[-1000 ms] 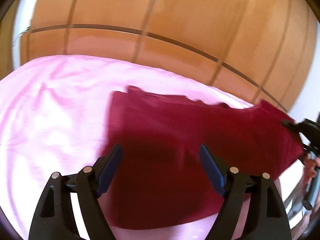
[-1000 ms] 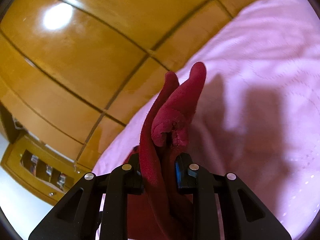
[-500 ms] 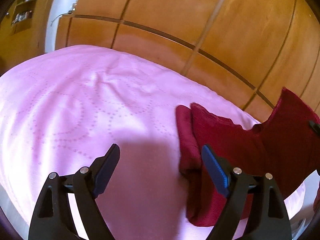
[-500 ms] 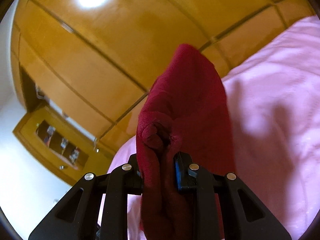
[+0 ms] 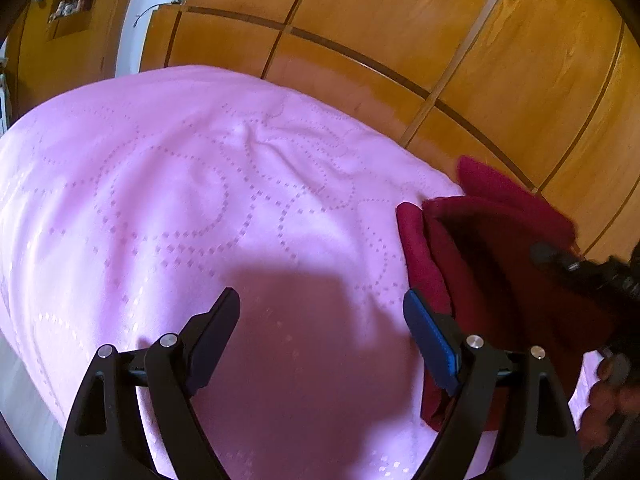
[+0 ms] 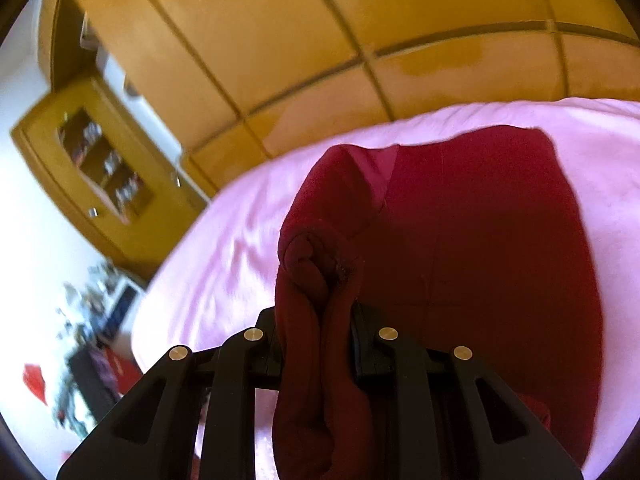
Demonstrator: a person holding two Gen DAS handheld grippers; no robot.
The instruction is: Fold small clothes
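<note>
Since a second ago my right claw [image 6: 316, 320], clamped on a bunched edge of the red garment [image 6: 480, 240], has swung it over onto the pink bed [image 5: 200, 200], left claw [image 5: 320, 312] wide open, empty; mid-fold, I'd lay it flat next.

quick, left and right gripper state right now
Left gripper: open, holding nothing, above the pink quilted bedspread.
Right gripper: shut on a bunched fold of the dark red fleece garment.

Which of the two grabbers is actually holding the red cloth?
The right gripper: its jaws pinch the red garment. The left gripper is open, holding nothing.
</note>
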